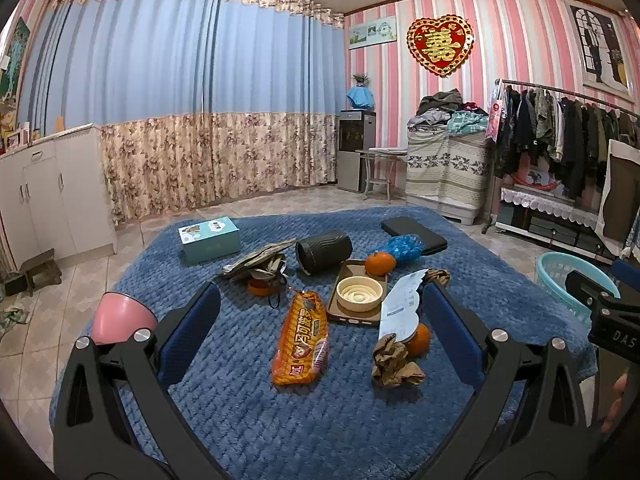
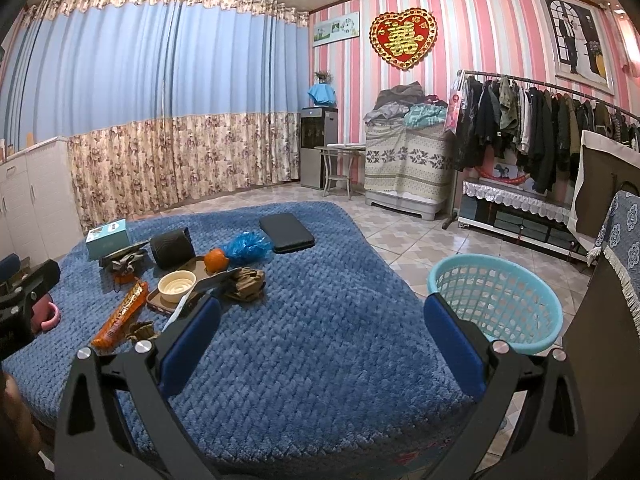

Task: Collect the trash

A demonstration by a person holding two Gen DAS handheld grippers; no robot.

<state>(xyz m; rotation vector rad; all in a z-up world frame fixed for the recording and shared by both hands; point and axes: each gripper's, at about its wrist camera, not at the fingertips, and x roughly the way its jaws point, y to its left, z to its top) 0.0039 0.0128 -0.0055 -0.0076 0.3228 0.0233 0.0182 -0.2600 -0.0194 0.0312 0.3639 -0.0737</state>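
Hovering with both claws spread wide and empty, we see the orange snack wrapper [image 1: 301, 340] and crumpled brown paper [image 1: 394, 362] lying between the left claw [image 1: 320, 336] fingers, blue basket [image 2: 496, 300] beyond the right claw [image 2: 320, 336].

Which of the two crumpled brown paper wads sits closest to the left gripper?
The brown paper wad beside the near orange, just ahead of the open left gripper. The other wad lies farther back.

You see a blue curtain [image 1: 180, 60], a red heart ornament [image 1: 440, 46], a clothes rack [image 2: 540, 128] and a white cabinet [image 1: 52, 196].
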